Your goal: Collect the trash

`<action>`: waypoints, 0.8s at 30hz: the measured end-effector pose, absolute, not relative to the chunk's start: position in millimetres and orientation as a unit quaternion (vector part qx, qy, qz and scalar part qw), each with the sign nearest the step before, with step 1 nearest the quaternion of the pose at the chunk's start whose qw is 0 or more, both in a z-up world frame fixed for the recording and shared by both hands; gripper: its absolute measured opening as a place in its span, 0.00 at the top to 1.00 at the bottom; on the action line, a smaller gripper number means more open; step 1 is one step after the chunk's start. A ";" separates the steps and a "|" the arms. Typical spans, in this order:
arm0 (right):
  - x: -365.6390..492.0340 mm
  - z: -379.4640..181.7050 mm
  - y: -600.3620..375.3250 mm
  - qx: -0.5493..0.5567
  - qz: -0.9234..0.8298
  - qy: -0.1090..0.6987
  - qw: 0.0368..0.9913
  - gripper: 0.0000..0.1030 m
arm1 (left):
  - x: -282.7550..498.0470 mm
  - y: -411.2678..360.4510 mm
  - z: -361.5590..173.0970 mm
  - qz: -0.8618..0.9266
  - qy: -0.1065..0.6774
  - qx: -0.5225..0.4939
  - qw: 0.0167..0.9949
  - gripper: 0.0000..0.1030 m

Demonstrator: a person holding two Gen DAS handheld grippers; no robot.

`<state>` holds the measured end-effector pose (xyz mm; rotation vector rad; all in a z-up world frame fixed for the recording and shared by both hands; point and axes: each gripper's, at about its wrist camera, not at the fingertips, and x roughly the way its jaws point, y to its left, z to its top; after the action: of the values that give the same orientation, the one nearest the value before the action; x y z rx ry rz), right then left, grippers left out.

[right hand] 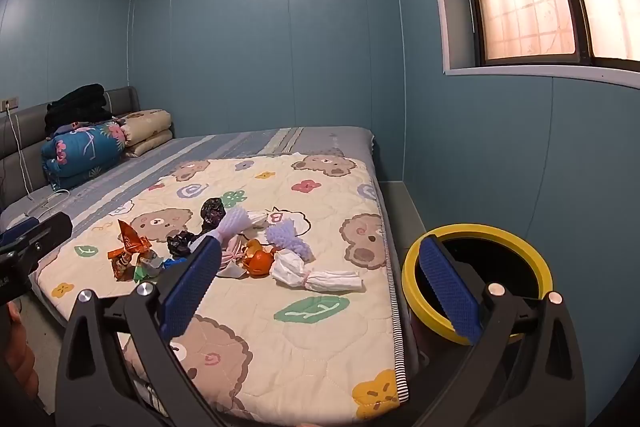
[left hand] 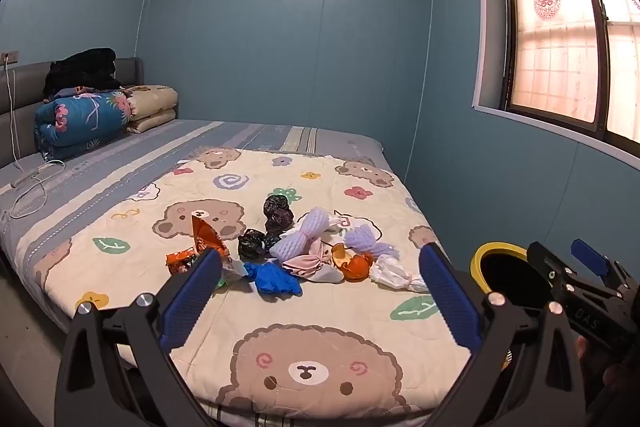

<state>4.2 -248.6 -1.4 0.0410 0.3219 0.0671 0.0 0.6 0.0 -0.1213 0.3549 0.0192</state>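
Left gripper (left hand: 320,291): jaws spread wide, nothing between them, held above the near part of the bed. Right gripper (right hand: 320,287): likewise released and empty, over the bed's near right corner.

Bear-print quilt (right hand: 320,347) covers the near half of the bed; the strip between its near edge and the trash is bare.

Trash sits in a loose cluster near the quilt's middle. Nearest: blue glove (left hand: 276,277), crumpled; white paper wad (right hand: 320,275), twisted, lying toward the right edge; orange peel (right hand: 260,261) beside it. Left end: orange foil wrappers (left hand: 200,247), creased. Behind: pale purple foam nets (left hand: 296,235), pink cloth scrap (left hand: 308,261), black plastic bags (left hand: 276,211), balled up.

Yellow-rimmed bin (right hand: 476,275) stands on the floor just beside the bed's right edge, mouth open, dark inside.

Far half of the bed: striped sheet, uncovered. Folded bedding (left hand: 84,119) stacked at the far left corner by the headboard.
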 end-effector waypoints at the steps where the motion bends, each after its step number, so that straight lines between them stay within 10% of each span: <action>1: 4.3 -1.7 -249.0 0.024 0.034 0.159 0.986 0.08 | -0.1 0.7 0.0 0.010 0.176 -0.060 0.983 0.08; 24: 8.4 -5.2 -251.5 0.024 0.031 0.168 0.985 0.08 | 1.7 -2.7 -6.7 0.005 0.182 -0.065 0.981 0.08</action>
<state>8.4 -251.5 -5.2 0.0484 0.3373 0.0619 1.7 -2.7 -6.7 -0.1312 0.3655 0.0100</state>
